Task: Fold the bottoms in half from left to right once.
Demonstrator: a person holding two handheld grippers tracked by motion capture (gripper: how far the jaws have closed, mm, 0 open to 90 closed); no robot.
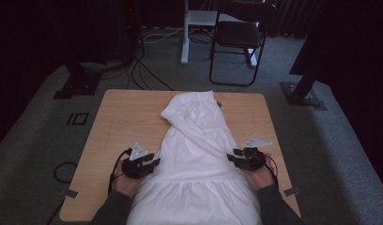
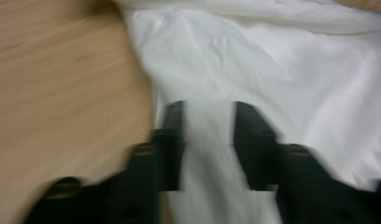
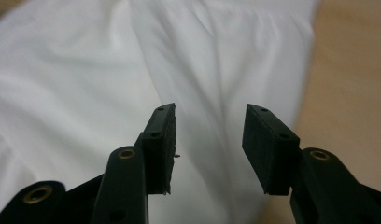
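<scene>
A white garment (image 1: 194, 154) lies spread lengthwise down the middle of the wooden table (image 1: 119, 117), its narrow end folded over at the far side and its wide hem hanging off the near edge. My left gripper (image 1: 154, 162) sits at the cloth's left edge, my right gripper (image 1: 232, 157) at its right edge, both pointing inward. In the left gripper view the left gripper (image 2: 208, 109) has its jaws apart above the white cloth (image 2: 272, 70), beside bare wood (image 2: 62, 70). In the right gripper view the right gripper (image 3: 209, 112) is open over the cloth (image 3: 86, 70), near its edge.
Bare table shows on both sides of the garment. Beyond the table stand a black chair (image 1: 239, 37), a white post (image 1: 185, 33) and two black stand bases (image 1: 77, 84) (image 1: 302, 93), with cables on the grey carpet.
</scene>
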